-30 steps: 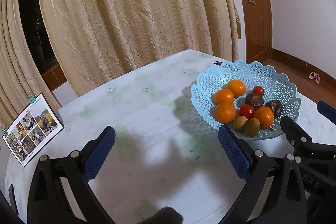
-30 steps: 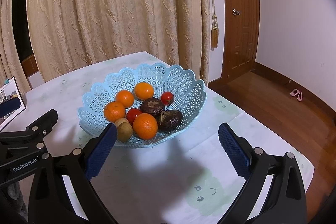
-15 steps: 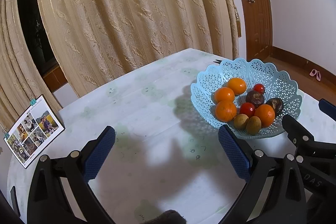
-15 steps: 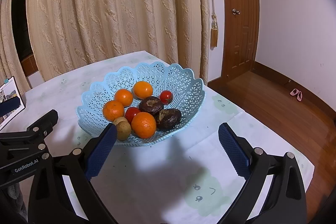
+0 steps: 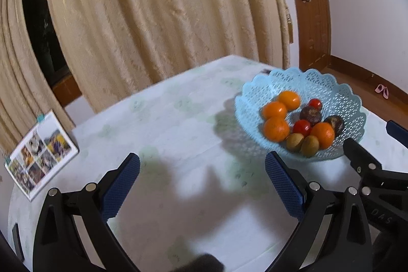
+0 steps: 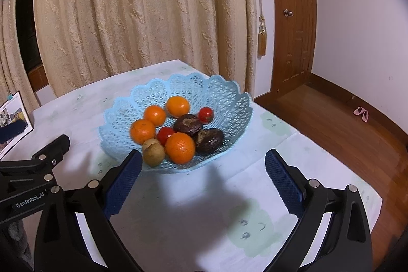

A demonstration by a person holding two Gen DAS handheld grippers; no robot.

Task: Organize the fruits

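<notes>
A light blue lattice basket [image 6: 229, 98] stands on the white table [image 6: 178, 208] and also shows at the right in the left wrist view [image 5: 339, 91]. It holds several oranges [image 6: 179, 147], two red tomatoes [image 6: 205, 114], two dark brown fruits [image 6: 209, 140] and kiwis [image 6: 153, 153]. My right gripper [image 6: 202, 180] is open and empty, just in front of the basket. My left gripper [image 5: 202, 182] is open and empty over bare table, left of the basket.
A photo card [image 5: 38, 153] stands at the table's left edge. Beige curtains [image 6: 142, 12] hang behind the table. A wooden door [image 6: 295, 24] and wooden floor [image 6: 344, 124] lie to the right, beyond the table edge.
My right gripper has moved closer to the basket, which now sits larger and nearer its left finger. The left wrist view has shifted slightly. Both grippers stay open.
</notes>
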